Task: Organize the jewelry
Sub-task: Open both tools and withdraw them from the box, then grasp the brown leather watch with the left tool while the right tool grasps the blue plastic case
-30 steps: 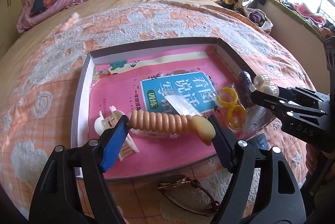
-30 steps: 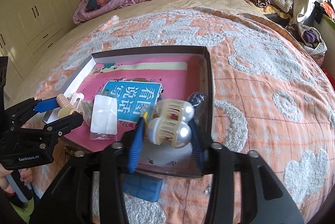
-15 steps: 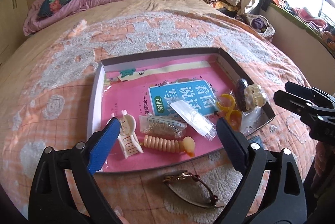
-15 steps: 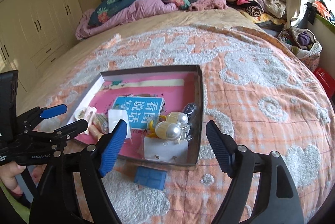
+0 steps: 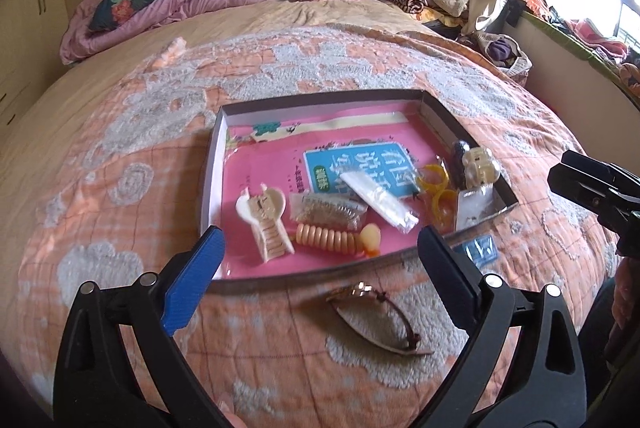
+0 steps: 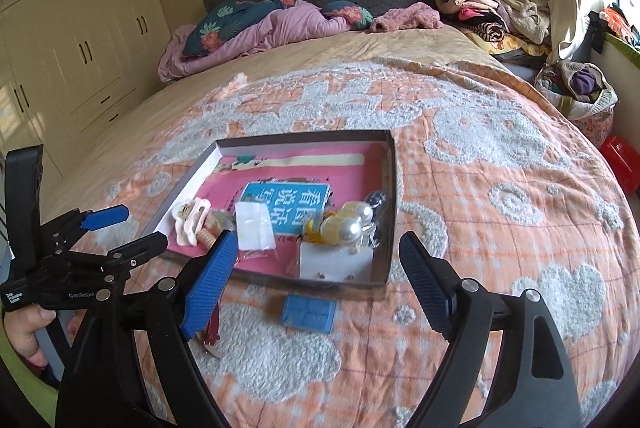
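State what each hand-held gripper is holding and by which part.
Nothing is held. The left hand-held gripper and the right hand-held gripper have just been opening; their jaws stand wide and empty, short of the shallow box.

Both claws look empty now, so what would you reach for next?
Probably the thin brown-strapped bracelet: lower the open left gripper onto it. It and the small blue plastic case lie on the orange bedspread outside the shallow cardboard box.
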Demonstrator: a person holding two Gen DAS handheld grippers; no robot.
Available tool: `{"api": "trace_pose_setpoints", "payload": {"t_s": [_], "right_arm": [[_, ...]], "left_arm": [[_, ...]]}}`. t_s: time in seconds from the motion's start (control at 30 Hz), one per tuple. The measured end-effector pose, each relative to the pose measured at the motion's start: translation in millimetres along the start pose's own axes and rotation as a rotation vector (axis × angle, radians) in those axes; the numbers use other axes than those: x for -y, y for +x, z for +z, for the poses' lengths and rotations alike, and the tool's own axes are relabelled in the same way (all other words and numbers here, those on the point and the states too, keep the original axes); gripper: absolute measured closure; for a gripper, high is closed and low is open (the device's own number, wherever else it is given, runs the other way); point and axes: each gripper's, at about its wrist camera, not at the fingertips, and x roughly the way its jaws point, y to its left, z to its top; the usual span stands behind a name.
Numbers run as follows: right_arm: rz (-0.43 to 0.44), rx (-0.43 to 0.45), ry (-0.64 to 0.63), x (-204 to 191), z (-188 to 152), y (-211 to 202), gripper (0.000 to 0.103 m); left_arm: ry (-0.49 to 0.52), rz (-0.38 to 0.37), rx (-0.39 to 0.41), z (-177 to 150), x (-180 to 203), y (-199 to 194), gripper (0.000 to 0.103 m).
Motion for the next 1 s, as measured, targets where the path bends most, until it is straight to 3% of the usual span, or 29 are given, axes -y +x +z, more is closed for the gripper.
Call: {"api": "trace_pose_setpoints", "payload": {"t_s": [0.6, 1.0], "right_arm": [[0.006, -0.113, -0.007, -6.4, -47.2, 19.7, 0.021], [-0.005, -0.183, -0.012, -4.4, -62.7, 45.1, 0.021]], "left_arm": [[0.004, 0.003, -0.07, -50.1, 6.0, -5.9, 0.013], [0.013, -0.02, -0.107, -64.2, 14.9, 7.4, 0.013]]}}
